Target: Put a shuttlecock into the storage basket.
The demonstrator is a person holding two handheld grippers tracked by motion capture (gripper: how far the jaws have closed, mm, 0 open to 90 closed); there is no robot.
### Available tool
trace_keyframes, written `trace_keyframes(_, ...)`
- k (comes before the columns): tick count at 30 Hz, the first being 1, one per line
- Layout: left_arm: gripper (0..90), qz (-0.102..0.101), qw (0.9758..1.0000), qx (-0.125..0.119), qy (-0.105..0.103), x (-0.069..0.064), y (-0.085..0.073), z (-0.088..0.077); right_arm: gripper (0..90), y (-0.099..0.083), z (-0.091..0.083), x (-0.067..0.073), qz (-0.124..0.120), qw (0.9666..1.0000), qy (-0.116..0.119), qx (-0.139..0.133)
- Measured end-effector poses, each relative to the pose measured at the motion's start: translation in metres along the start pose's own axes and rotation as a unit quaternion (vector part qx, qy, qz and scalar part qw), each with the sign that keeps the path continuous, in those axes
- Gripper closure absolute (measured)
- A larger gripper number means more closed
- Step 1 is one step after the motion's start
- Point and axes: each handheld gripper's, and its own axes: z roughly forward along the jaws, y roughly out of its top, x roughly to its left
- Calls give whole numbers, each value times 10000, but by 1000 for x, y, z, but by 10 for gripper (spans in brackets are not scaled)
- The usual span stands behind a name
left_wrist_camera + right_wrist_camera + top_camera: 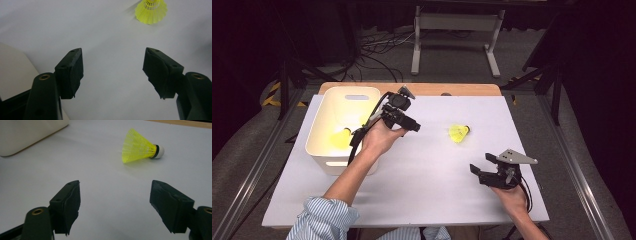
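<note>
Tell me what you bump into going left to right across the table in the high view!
White bin with a yellow shuttlecock inside → left claw → yellow shuttlecock on the table → right claw.

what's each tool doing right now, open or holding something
left tool: open, holding nothing, beside the white bin.
right tool: open, holding nothing, facing the yellow shuttlecock lying on the table.
</note>
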Motion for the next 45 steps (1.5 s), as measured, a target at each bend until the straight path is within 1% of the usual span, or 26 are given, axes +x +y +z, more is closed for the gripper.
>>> trace_keyframes(1,332,-5,10000,2,-3,0,0,0,266,1,2,0,-27,10000,-16,7)
trace_keyframes(7,331,-25,10000,4,-11,0,-1,2,305,10,11,-1,11,9999,-97,83)
trace_keyframes(8,331,-29,10000,11,-15,-1,-1,3,319,14,16,-1,2,9998,-148,108)
trace_keyframes(10,332,-33,10000,5,-20,-1,-1,3,324,15,18,-1,-9,9998,-152,119)
trace_keyframes(17,332,-35,10000,44,-34,-1,-2,7,367,24,37,-2,-20,9992,-229,317)
trace_keyframes(25,332,-17,10000,66,-28,-4,-1,13,405,32,52,-7,212,9985,-310,387)
trace_keyframes(29,332,-10,10000,81,-56,-5,-1,15,414,35,58,-9,241,9980,-357,462)
trace_keyframes(31,332,-9,9999,79,-72,-6,-1,17,418,39,62,-9,199,9977,-390,520)
trace_keyframes(34,332,-26,9999,81,-80,-6,-1,18,425,42,65,-10,211,9974,-410,554)
trace_keyframes(37,332,-40,9999,97,-85,-6,-1,20,440,45,71,-13,292,9965,-464,628)
trace_keyframes(45,332,-58,9998,119,-150,-7,-3,26,467,53,80,-17,379,9947,-566,767)
